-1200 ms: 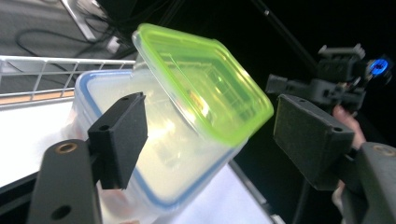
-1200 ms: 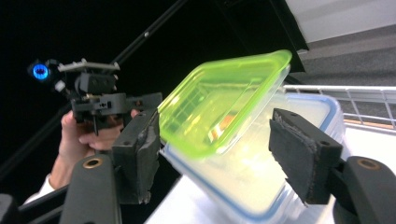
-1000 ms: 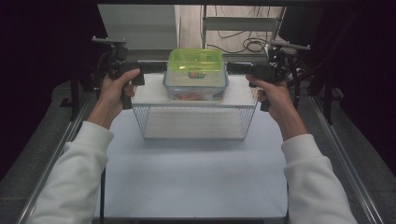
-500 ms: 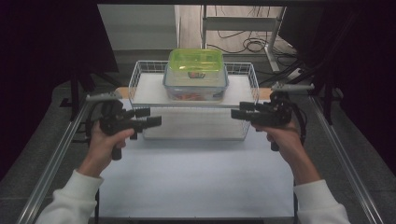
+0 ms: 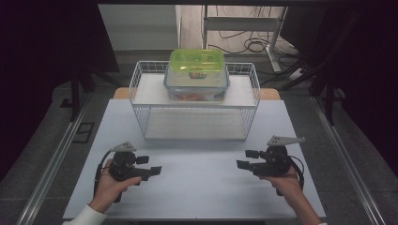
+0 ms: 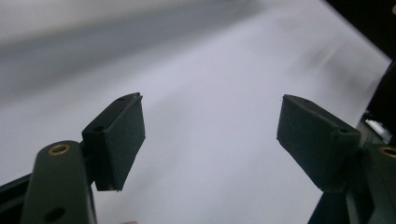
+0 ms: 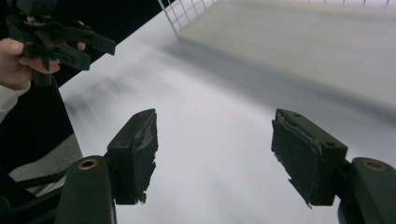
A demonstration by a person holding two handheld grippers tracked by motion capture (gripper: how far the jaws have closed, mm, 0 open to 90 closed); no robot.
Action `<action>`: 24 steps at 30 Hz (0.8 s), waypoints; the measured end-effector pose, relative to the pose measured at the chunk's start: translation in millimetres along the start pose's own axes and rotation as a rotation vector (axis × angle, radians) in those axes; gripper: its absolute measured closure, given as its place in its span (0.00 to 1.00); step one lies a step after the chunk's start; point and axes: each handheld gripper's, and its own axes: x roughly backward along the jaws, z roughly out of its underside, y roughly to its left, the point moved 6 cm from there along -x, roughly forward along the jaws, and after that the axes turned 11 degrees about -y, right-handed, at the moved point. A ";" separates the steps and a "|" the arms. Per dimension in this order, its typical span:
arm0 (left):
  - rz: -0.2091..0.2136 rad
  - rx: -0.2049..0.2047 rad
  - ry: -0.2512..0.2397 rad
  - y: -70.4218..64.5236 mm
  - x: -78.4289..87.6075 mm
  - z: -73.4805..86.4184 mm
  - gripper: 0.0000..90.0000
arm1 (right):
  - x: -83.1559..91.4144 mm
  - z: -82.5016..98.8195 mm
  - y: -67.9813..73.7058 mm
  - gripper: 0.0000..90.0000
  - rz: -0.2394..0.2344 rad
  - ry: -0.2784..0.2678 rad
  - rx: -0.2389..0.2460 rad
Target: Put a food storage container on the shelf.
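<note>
Green-lidded clear container [image 5: 196, 75] sits on upper shelf of white wire rack [image 5: 141, 89], at far middle of bench [image 5: 197, 187]; reddish contents inside, too blurred to name. Left tongs [image 5: 149, 166] low over near-left bench, jaws spread, nothing between them. Right tongs [image 5: 246, 159] low over near-right bench, jaws likewise spread and empty. Both point inward toward each other, well apart from container and rack. Right gripper view: worn pads [image 7: 142, 154], rack corner at top, left tongs farther off at upper left.
</note>
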 end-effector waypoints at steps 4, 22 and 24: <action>-0.019 -0.024 0.038 -0.2 -5.2 13.6 0.25 | -6.0 28.6 -3.7 0.35 -0.009 0.071 -0.016; -0.085 -0.014 0.038 11.3 -3.5 23.7 0.25 | -13.3 47.4 -13.8 0.34 0.039 0.100 -0.009; -0.084 -0.014 0.036 11.1 -3.3 23.4 0.24 | -12.7 47.3 -14.0 0.34 0.040 0.099 -0.002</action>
